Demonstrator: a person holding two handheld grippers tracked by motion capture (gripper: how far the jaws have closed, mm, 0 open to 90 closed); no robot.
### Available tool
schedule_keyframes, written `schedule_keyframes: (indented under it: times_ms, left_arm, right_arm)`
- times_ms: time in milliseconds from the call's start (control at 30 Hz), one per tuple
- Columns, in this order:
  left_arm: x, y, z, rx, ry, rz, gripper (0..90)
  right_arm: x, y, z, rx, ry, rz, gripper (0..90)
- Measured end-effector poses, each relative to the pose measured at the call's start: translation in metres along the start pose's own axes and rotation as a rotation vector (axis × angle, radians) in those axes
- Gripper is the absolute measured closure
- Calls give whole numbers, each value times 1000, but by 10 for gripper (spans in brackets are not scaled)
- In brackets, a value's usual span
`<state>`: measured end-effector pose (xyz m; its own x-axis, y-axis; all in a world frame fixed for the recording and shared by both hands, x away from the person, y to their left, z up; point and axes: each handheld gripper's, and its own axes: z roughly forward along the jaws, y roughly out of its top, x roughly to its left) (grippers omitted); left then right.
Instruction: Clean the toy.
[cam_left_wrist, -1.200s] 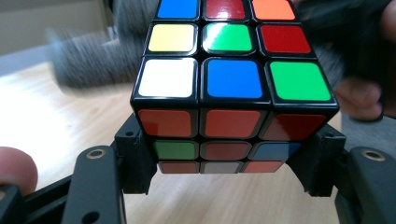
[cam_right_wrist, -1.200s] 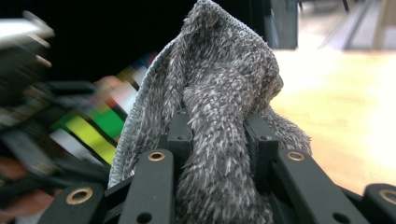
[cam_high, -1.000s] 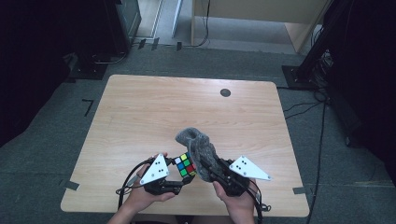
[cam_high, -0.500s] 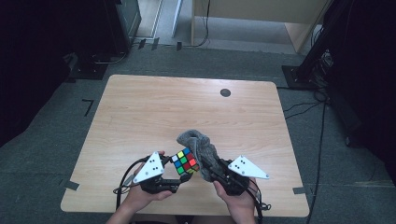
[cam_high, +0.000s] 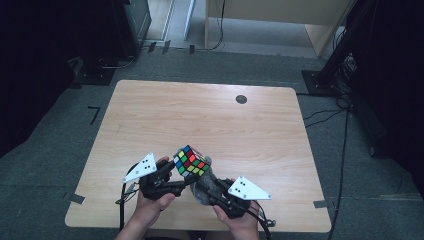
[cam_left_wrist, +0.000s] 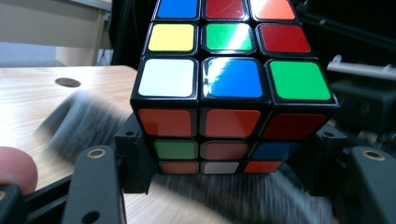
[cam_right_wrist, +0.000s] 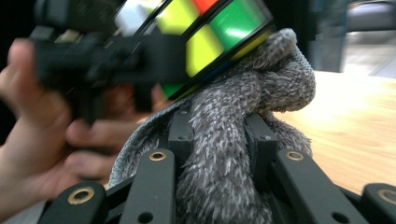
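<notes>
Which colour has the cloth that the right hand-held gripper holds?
Grey, fuzzy cloth; the right gripper view shows it best.

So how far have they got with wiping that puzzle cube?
Both pick-ups look done: the left gripper holds the cube clear of the table, and the right gripper is shut on the grey cloth. In hand now, the cloth presses against the cube's underside. Which faces are already wiped cannot be told; setting both things down is left.
</notes>
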<state>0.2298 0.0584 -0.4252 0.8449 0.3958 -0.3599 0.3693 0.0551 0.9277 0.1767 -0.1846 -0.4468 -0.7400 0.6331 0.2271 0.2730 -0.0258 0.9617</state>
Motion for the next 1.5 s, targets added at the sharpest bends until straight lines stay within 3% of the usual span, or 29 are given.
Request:
schedule_keyframes:
  times_ms: [33, 100, 233, 267, 300, 367, 433, 533, 667, 733, 933, 967, 1000, 1033, 1133, 1167, 1200, 1233, 1267, 1367, 1500]
  left_arm:
    - [1, 0, -1, -1, -3, -5, 347]
    - [3, 1, -2, 4, 5, -12, 347]
    - [3, 0, 0, 16, 1, -14, 347]
    - [3, -1, 2, 20, 0, -14, 347]
    - [3, -1, 3, 23, -4, -17, 347]
    - [2, -2, 3, 27, -8, -19, 347]
    - [2, -1, 3, 23, -8, -19, 347]
    - [4, 0, 1, 23, -2, -22, 347]
    - [4, -1, 2, 32, -7, -28, 347]
    - [3, -2, 5, 42, -12, -31, 347]
    - [7, 1, 0, 35, 12, -33, 347]
    - [8, 1, -1, 32, 19, -39, 347]
    - [9, 1, -2, 29, 24, -47, 347]
    - [11, 2, -3, 29, 27, -48, 347]
    - [13, 2, -4, 30, 39, -54, 347]
    - [14, 2, -4, 32, 43, -57, 347]
    - [15, 2, -4, 34, 48, -61, 347]
    - [16, 2, -4, 34, 50, -62, 346]
    - [16, 2, -5, 35, 53, -65, 346]
    - [18, 3, -5, 38, 60, -80, 347]
    - [18, 2, -3, 49, 53, -95, 347]
  right_arm:
    - [1, 1, 1, 2, 6, -32, 703]
    - [-2, 7, -5, -15, -31, -68, 713]
    - [-10, 14, -15, -70, -81, -66, 720]
    - [-11, 12, -15, -58, -83, -96, 720]
    - [-11, 12, -15, -58, -83, -96, 720]
    - [-8, 7, -9, -32, -61, -121, 719]
    - [-4, 2, -3, 8, -2, -135, 716]
    - [-2, 3, -1, 18, 7, -171, 717]
    - [-14, 11, -11, -36, -69, -146, 716]
    - [-14, 9, -11, -39, -79, -146, 715]
    - [4, -5, 3, 22, 26, -279, 704]
    - [1, -8, 6, 56, -10, -332, 699]
    - [-4, -11, 7, 73, -45, -325, 697]
    - [-4, -11, 7, 73, -45, -325, 697]
    - [-27, -21, 8, 129, -171, -252, 672]
    - [-41, -28, 9, 166, -210, -211, 596]
    - [-41, -28, 9, 166, -210, -211, 596]
    - [-52, -33, 9, 192, -240, -182, 472]
    - [-52, -33, 9, 192, -240, -182, 472]
    - [-56, -31, 5, 138, -267, -192, 353]
    - [-42, -18, 0, 3, -239, -248, 275]
